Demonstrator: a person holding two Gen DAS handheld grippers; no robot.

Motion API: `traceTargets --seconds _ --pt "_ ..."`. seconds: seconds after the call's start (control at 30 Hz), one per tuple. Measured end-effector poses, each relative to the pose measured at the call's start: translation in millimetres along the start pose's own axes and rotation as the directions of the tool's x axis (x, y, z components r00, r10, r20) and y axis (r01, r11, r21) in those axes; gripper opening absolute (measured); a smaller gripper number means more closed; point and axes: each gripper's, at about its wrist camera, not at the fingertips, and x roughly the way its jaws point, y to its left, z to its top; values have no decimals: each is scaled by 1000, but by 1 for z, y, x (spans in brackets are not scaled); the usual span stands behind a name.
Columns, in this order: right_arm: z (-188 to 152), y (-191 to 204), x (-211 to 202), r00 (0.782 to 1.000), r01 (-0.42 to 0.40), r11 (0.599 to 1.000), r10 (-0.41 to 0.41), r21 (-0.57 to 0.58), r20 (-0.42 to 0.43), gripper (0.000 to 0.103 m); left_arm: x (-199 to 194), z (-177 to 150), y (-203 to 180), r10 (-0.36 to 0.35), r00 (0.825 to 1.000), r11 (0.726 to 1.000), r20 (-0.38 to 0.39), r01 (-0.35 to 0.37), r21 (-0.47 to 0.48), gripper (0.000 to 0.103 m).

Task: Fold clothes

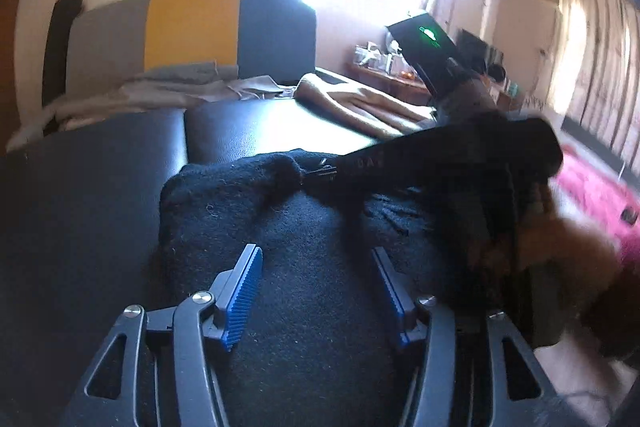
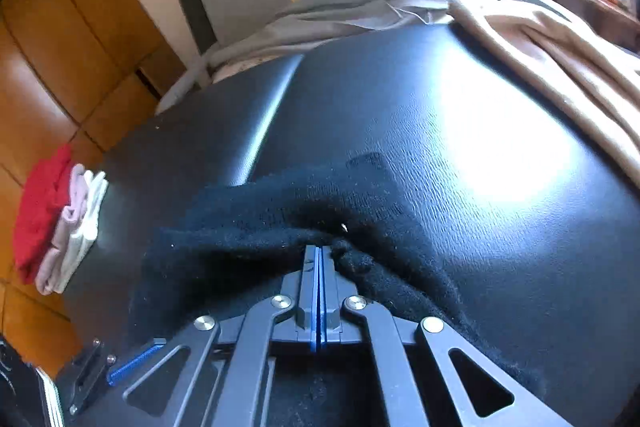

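Observation:
A black knit garment (image 1: 304,227) lies bunched on the black leather surface (image 1: 120,167). My left gripper (image 1: 316,251) hovers just above it, its blue pads (image 1: 246,291) standing wide apart with only cloth below them. From the right, my right gripper (image 1: 320,173) reaches in and pinches a raised fold at the garment's far edge. In the right wrist view that gripper (image 2: 320,249) has its jaws pressed together, and the black garment (image 2: 260,227) gathers in ridges at its tips. One left gripper pad (image 2: 136,367) shows at the lower left.
A folded stack of red, pink and white clothes (image 2: 60,227) sits at the surface's left edge. A tan cloth (image 2: 560,67) lies along the right side, and grey cloth (image 2: 320,11) by the grey, yellow and dark headboard. A pink rug (image 1: 592,187) covers the floor.

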Motion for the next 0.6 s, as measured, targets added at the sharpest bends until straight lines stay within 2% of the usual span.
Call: traceTargets --seconds 0.07,0.17,0.27,0.37,0.4,0.43,0.47,0.53,0.6 --pt "4 -4 1 1000 -31 999 31 -19 0 0 -3 12 13 -43 999 997 -4 42 -68 56" --pt "11 -8 7 997 -80 997 80 8 8 0 -3 33 35 -29 1000 993 4 29 -115 56" --pt "18 -9 20 993 -114 992 114 51 14 0 17 55 56 7 998 991 -58 -14 -133 56" --pt "29 -10 35 991 -137 988 137 72 13 0 40 72 81 22 993 976 -119 -47 -212 56" --pt "29 -11 36 989 -145 987 145 72 12 0 51 76 88 35 986 972 -164 -72 -225 56" --pt "28 -12 34 988 -156 985 156 72 16 0 64 76 93 60 973 970 -224 -110 -219 62" --pt "26 -13 33 986 -167 983 166 71 19 0 72 73 97 66 968 968 -241 -120 -219 67" --pt "27 -14 34 983 -184 980 183 77 22 0 78 66 99 58 973 968 -223 -110 -225 70" --pt "26 -18 33 980 -199 976 197 94 25 0 76 66 91 92 969 972 -229 -137 -191 70"
